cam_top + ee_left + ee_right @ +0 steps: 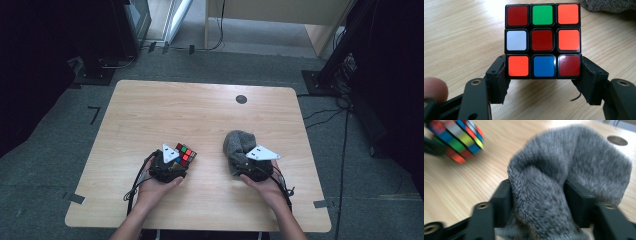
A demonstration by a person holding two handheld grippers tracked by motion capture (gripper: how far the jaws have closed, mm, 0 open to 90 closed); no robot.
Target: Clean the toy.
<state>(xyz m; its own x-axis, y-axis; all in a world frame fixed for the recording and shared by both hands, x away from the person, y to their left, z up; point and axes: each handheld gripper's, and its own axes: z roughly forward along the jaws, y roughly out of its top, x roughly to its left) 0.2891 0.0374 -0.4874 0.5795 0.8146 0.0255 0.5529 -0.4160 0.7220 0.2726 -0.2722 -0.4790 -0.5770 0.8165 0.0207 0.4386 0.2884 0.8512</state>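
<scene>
The left gripper (176,159) clamps the puzzle cube (543,40) by its lowest row, near the table's (200,105) front edge. The right gripper (537,195) has the grey fuzzy cloth (571,170) between its jaws, pads touching it. Bare wood lies behind the 2 things, up to a dark round hole (241,99).
</scene>
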